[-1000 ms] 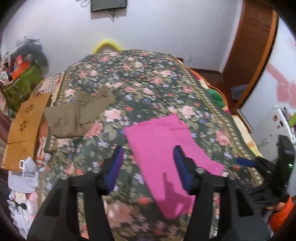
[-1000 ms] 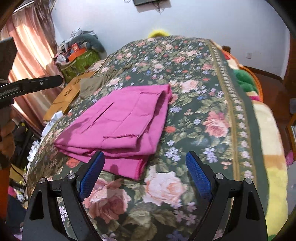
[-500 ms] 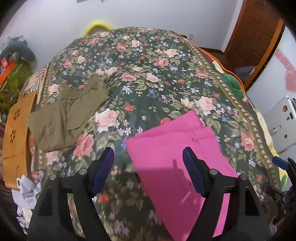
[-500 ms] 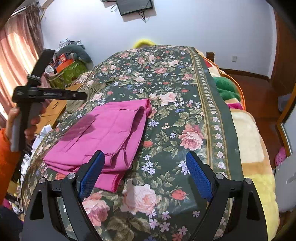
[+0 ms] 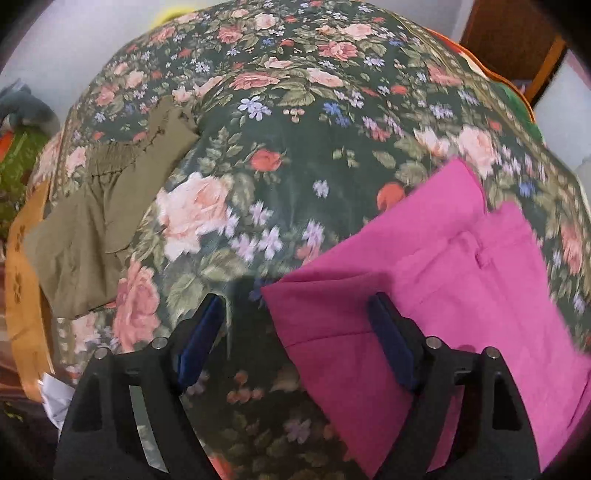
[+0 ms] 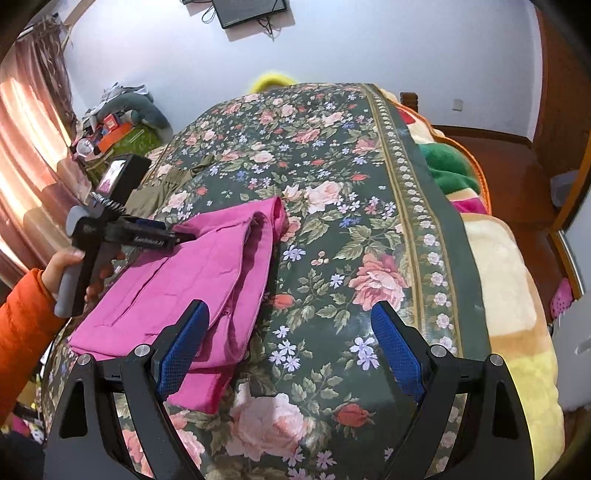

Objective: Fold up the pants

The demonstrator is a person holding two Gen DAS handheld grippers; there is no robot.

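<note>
Folded pink pants lie on the floral bedspread. My left gripper points steeply down just over their near left corner. Its jaws are opening, with that corner between them and the blue pads not pressing on it. In the right wrist view the same pants lie left of centre, and the left gripper hovers at their far left edge, held by a hand in an orange sleeve. My right gripper stands wide open over the bedspread beside the pants' right edge, with nothing gripped.
Folded olive pants lie at the bed's left side, beside an orange cardboard piece. A yellow and green blanket hangs off the bed's right edge. Clutter is piled by the curtain; a dark screen hangs on the wall.
My left gripper has sunk toward the bed and tipped down onto the pink pants' corner, its jaws spreading wider. The right gripper has stayed open and drifted slightly.
</note>
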